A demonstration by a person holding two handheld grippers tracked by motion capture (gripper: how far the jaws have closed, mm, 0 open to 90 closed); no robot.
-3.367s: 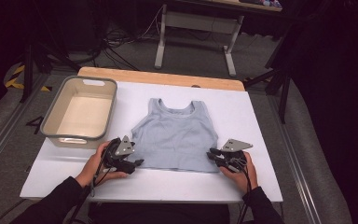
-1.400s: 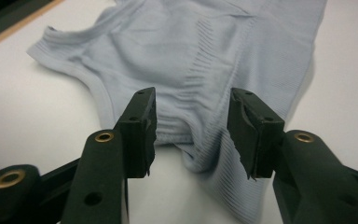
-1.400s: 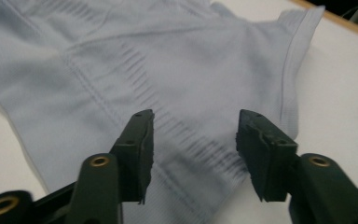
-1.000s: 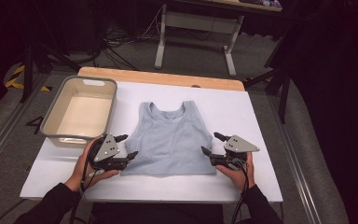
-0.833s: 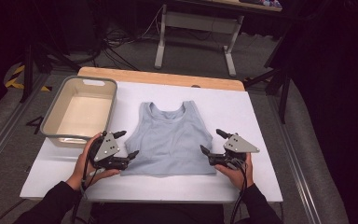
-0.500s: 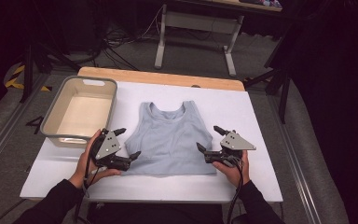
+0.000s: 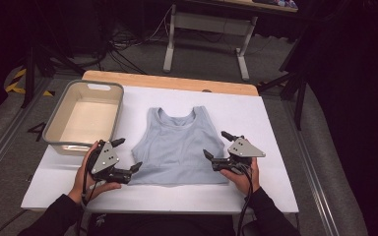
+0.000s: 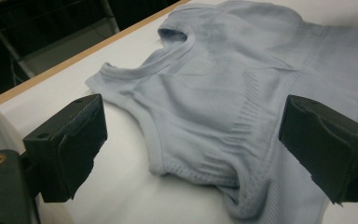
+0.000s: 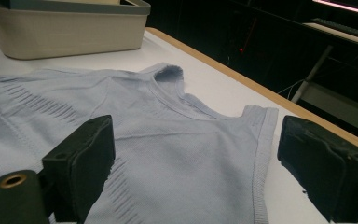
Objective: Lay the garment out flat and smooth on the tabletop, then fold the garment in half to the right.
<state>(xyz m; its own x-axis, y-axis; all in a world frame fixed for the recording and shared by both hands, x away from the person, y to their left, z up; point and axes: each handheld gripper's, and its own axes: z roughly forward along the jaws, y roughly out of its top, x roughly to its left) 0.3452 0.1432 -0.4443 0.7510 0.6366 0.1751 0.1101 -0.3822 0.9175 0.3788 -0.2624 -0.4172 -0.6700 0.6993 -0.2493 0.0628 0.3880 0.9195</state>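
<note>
White table [image 7: 275,123], flat pale-blue tank top [image 7: 177,147]

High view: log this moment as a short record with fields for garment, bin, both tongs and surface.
garment: pale blue tank top, spread flat, neckline away from the person
bin: beige tub, left of the top, nothing visible inside
left tongs: jaws have just been opening, now wide, at the top's lower left corner, nothing gripped
right tongs: likewise just opened, at its right edge, nothing gripped
surface: white table cover
</note>
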